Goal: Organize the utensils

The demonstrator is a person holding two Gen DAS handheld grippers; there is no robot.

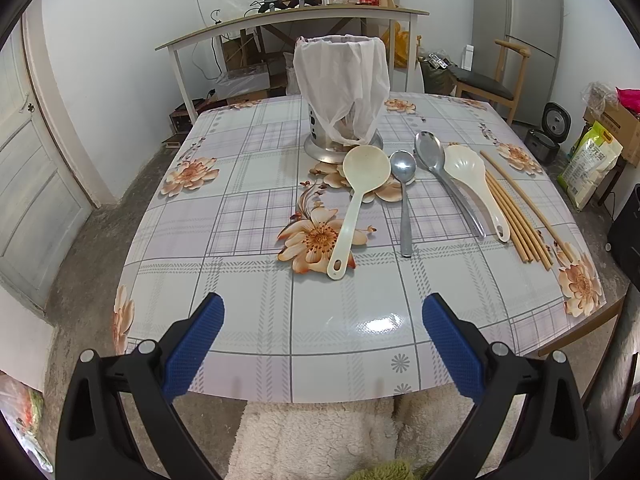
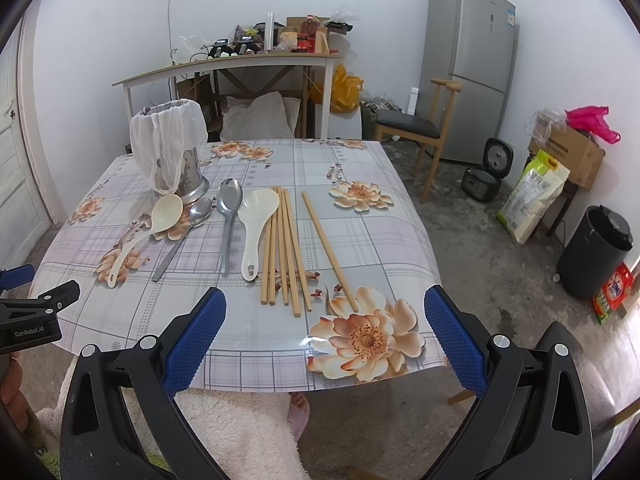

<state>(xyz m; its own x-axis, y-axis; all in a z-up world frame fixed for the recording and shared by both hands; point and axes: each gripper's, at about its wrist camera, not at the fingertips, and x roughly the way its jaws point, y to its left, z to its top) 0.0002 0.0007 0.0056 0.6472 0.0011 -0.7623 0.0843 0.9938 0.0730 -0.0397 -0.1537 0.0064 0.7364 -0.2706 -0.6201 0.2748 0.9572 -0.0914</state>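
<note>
While both tools hang over the near edge of the desk, neither has hold of anything: the left tool has its blue pads spread wide over bare floral cloth, and the right tool is just as wide open above the near corner, with a big printed flower between its pads. All the utensils lie loose on the cloth. From the left wrist view, a metal utensil holder draped in a thin white plastic bag stands at about 12 o'clock, far from the tool. Just in front of it, at roughly 1 o'clock, lies a cream plastic ladle with its bowl nearly touching the holder's base. Beside it is a small metal spoon, then a larger metal spoon, then a white rice paddle overlapping the large spoon's handle. Further toward 2 o'clock is a bundle of wooden chopsticks, and one single chopstick lies a little apart. In the right wrist view the chopstick ends sit at 12 o'clock, near that tool, and the left tool's black frame shows at 9 o'clock.
</note>
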